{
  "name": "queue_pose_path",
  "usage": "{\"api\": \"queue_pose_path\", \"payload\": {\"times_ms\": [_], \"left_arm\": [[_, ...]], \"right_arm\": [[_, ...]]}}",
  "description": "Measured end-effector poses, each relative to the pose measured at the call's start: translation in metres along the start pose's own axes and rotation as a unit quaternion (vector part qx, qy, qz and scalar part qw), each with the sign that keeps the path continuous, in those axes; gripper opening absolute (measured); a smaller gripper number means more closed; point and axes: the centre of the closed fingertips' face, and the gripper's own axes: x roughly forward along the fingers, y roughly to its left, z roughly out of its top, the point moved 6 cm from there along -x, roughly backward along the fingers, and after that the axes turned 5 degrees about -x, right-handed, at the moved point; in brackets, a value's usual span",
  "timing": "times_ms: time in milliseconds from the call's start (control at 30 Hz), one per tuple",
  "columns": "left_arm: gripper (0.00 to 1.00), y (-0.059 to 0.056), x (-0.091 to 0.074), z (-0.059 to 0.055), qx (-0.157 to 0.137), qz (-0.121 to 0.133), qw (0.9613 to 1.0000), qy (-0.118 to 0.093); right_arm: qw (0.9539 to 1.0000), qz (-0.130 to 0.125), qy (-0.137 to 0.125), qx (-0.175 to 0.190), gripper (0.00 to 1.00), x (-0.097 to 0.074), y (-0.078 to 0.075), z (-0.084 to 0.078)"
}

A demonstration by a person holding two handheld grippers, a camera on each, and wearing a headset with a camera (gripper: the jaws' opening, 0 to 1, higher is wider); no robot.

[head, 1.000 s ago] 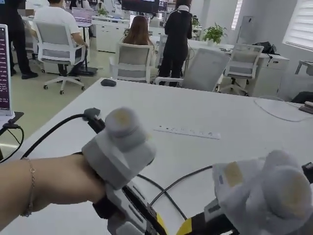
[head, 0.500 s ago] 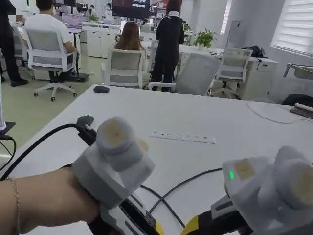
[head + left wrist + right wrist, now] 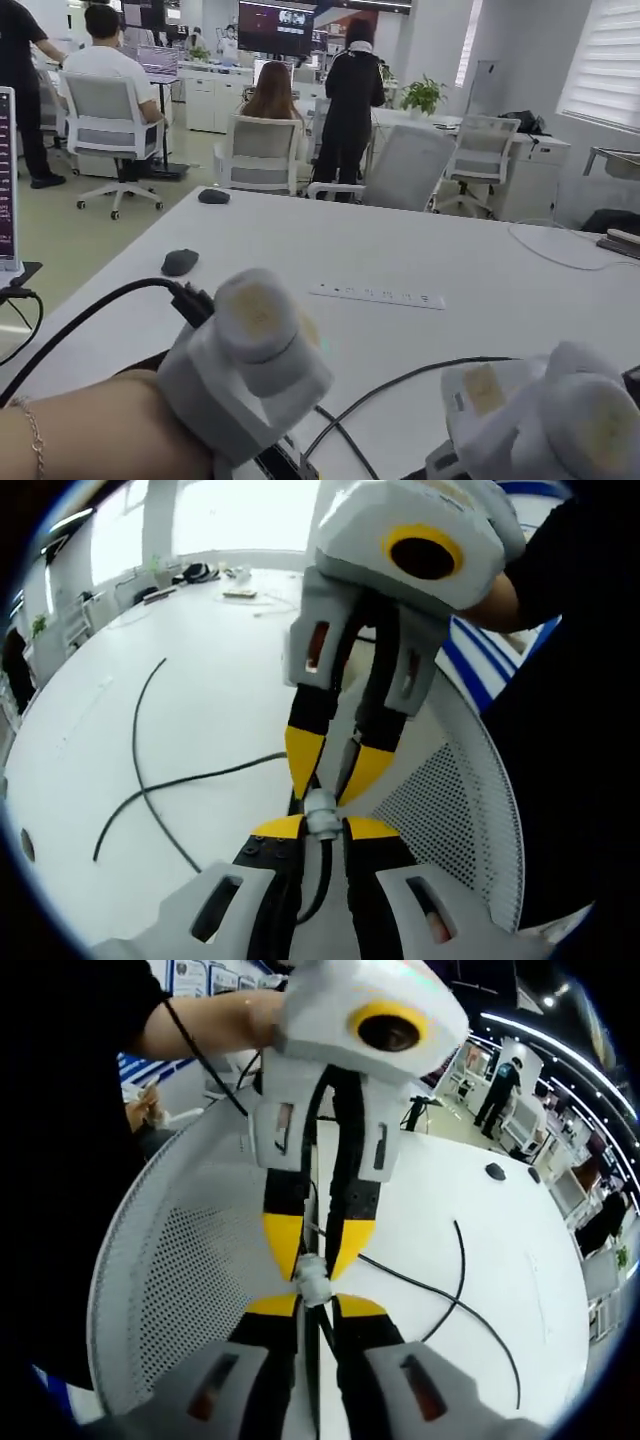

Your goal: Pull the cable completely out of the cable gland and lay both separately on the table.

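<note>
1. Cable gland: one, pale grey. It is held in the air off the table at the centre of both gripper views, where the four yellow jaw tips meet.
2. Cable: one black lead. It enters the gland and runs toward 6 o'clock between the left gripper's own jaws.
3. Left gripper: its two jaws rise from 6 o'clock in its own view. They are pinched together on the cable just behind the gland.
4. Right gripper: its two jaws rise from 6 o'clock in its own view and descend from 12 o'clock in the left gripper view. The tips are closed upon the gland.
5. Loose cables: two, black, crossing on the tabletop at 9 o'clock of the gland in the left gripper view.
6. Mesh chair back: one, white, at 3 o'clock of the gland.
7. Power strip: one, white, flat at mid-table in the head view.
8. Mice: two, dark. The nearer lies at 9 o'clock of the strip, the farther at 10 o'clock.
9. People: four beyond the table at 11 to 12 o'clock, two seated and two standing.
</note>
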Motion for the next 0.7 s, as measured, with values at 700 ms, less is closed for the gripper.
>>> {"api": "queue_pose_path", "payload": {"times_ms": [700], "left_arm": [[0.16,-0.011,-0.001,-0.003,0.003,0.032,0.9992,-0.025]], "right_arm": [[0.996,-0.066,0.05,-0.035,0.06,0.006,0.006,-0.011]]}}
